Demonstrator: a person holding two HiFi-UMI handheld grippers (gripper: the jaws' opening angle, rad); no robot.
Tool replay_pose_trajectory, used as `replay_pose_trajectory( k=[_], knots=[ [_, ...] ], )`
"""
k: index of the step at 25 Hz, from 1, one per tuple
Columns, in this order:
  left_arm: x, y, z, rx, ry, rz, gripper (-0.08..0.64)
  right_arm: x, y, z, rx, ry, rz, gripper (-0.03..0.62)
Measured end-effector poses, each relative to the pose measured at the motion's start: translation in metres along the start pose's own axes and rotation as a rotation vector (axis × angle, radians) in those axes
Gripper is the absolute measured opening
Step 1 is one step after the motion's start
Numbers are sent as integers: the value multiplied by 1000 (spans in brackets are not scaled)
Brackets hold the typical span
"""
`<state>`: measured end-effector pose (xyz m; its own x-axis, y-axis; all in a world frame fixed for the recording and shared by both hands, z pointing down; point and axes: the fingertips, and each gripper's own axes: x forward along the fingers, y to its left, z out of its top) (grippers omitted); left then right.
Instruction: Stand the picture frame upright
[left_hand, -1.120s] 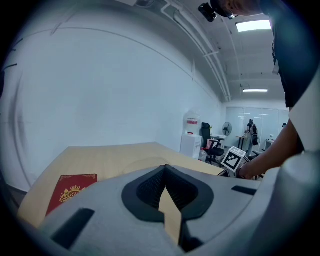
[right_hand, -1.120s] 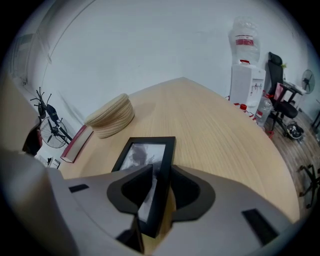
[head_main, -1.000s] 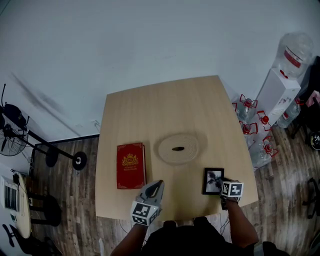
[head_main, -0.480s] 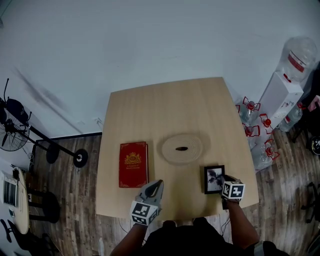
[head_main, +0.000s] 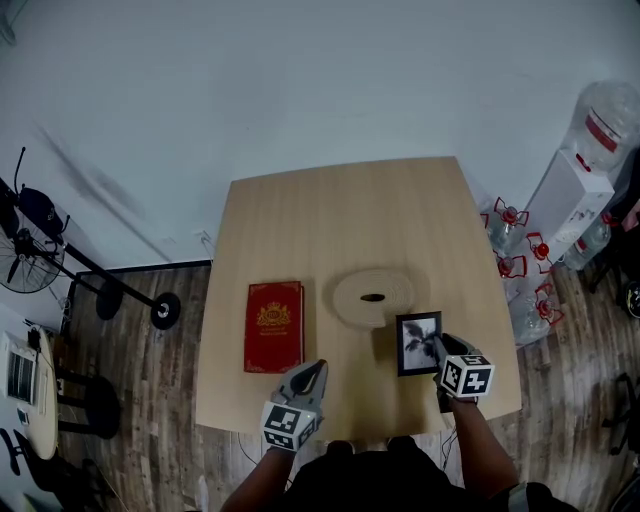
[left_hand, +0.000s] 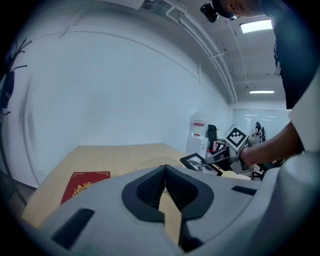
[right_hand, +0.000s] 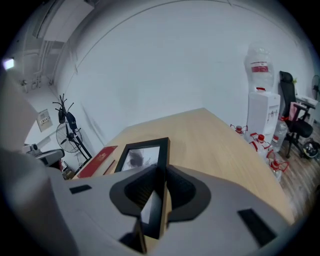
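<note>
Frame (head_main: 418, 343) looks light and stiff: thin black moulding, probably a glazed front, so likely slick on the face and fragile if it drops flat. Best hold is on the moulding edge, not the glass. Right tongs (right_hand: 157, 172) are already there, clamped on the frame's near edge, with the rail running between the pads and the picture reaching away toward upper centre of the right gripper view. In the head view the frame sits lower right on the desk (head_main: 350, 220), just beside the pale disc (head_main: 372, 297). It's tilted, and I can't tell if the far edge touches the desk. An edge pinch may let it pivot, so I'd rotate slowly. Left tongs (left_hand: 165, 170) are closed, empty, lower centre, well apart from the frame.
</note>
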<state>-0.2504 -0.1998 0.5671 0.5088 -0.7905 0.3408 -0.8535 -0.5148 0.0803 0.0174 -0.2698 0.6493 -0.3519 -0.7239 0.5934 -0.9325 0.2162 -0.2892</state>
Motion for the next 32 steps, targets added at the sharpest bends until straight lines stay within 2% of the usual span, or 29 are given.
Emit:
replay_pose_trajectory(
  k=[5, 14, 22, 32],
  knots=[
    [-10, 12, 1, 3, -21, 33, 1, 18, 29, 12, -25, -7, 49, 67],
    [-45, 46, -10, -26, 0, 121, 0, 49, 69, 2, -56, 29, 96, 67],
    [-59, 64, -20, -34, -8, 150, 0, 65, 79, -22, -41, 63, 73, 67],
    [-49, 58, -20, -38, -11, 115, 0, 79, 74, -44, -52, 112, 23, 67]
  ],
)
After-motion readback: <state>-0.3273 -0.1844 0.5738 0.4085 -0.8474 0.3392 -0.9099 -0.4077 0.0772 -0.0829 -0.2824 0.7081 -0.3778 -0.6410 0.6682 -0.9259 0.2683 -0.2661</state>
